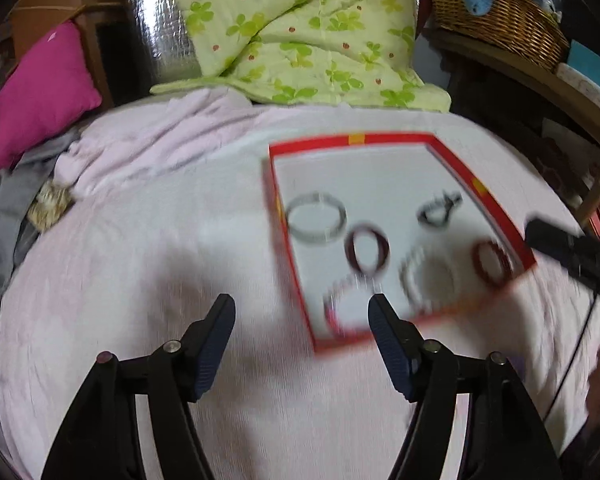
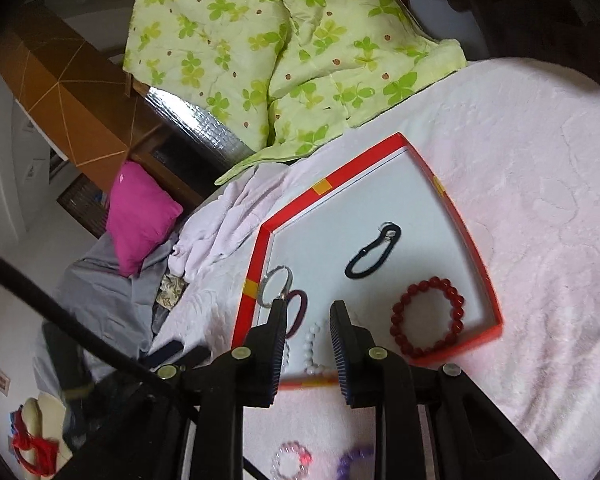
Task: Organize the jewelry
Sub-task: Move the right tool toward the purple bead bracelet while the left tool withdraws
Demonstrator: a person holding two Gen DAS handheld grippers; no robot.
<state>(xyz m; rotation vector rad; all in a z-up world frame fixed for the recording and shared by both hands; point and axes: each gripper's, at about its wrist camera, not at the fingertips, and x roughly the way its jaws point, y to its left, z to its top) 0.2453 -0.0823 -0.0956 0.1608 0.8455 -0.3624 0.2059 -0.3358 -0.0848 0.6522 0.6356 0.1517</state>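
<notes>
A red-rimmed white tray [image 1: 485, 194] [image 2: 476, 248] lies on the pink bedspread. In it are a silver bangle [image 1: 315, 217] [image 2: 277, 285], a maroon ring bracelet [image 1: 367, 251] [image 2: 298, 310], a black hair tie [image 1: 439, 210] [image 2: 374, 251], a red bead bracelet [image 1: 492, 262] [image 2: 427, 316] and a white bead bracelet [image 1: 424, 280] [image 2: 312, 350]. My left gripper [image 1: 302, 312] is open and empty at the tray's near left corner. My right gripper [image 2: 308, 308] is open and empty above the tray's near edge. A pink bead bracelet [image 2: 291, 458] and a purple one [image 2: 354, 458] lie on the bedspread outside the tray.
A green clover quilt [image 1: 300, 32] [image 2: 268, 52] lies behind the tray. A magenta cushion [image 1: 44, 92] [image 2: 142, 216] and grey cloth [image 2: 100, 292] sit at the left. A wicker basket [image 1: 500, 16] stands at the back right. The right gripper's finger [image 1: 568, 248] shows at the right edge.
</notes>
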